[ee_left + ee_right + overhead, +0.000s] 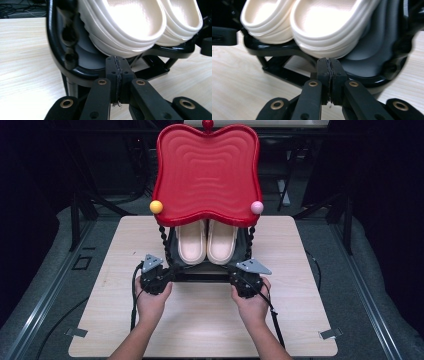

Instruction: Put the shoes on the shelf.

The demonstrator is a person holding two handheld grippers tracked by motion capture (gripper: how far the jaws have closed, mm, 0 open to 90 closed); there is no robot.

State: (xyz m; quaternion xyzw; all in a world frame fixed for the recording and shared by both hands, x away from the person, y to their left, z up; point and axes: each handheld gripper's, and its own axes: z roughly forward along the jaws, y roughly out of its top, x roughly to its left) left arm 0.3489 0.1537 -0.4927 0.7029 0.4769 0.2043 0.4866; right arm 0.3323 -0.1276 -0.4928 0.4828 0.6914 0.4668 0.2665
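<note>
- A pair of cream slippers point(207, 241) lies side by side on the lower shelf of a small black rack point(200, 272), under its red wavy top tray point(207, 170). The rack stands on the desk point(200, 320) toward 12 o'clock from the person.
- The slippers look already placed on the shelf: in both gripper views they rest on its black rim, touching each other, and no tongs touch them.
- The left tongs point(161, 270) are at the rack's front corner at about 10 o'clock from the desk centre. In the left gripper view the left tongs point(117, 65) have their two pads pressed together with nothing between them, just below the nearer slipper point(125, 27).
- The right tongs point(240, 272) are at the other front corner, about 1 o'clock. In the right gripper view the right tongs point(329, 66) are also closed and empty, pointing at the shelf rim under the nearer slipper point(329, 25).
- My judgement: the placing seems done, or the taking out is not yet begun. To lift a slipper, the tongs must first open, because now they hold nothing.
</note>
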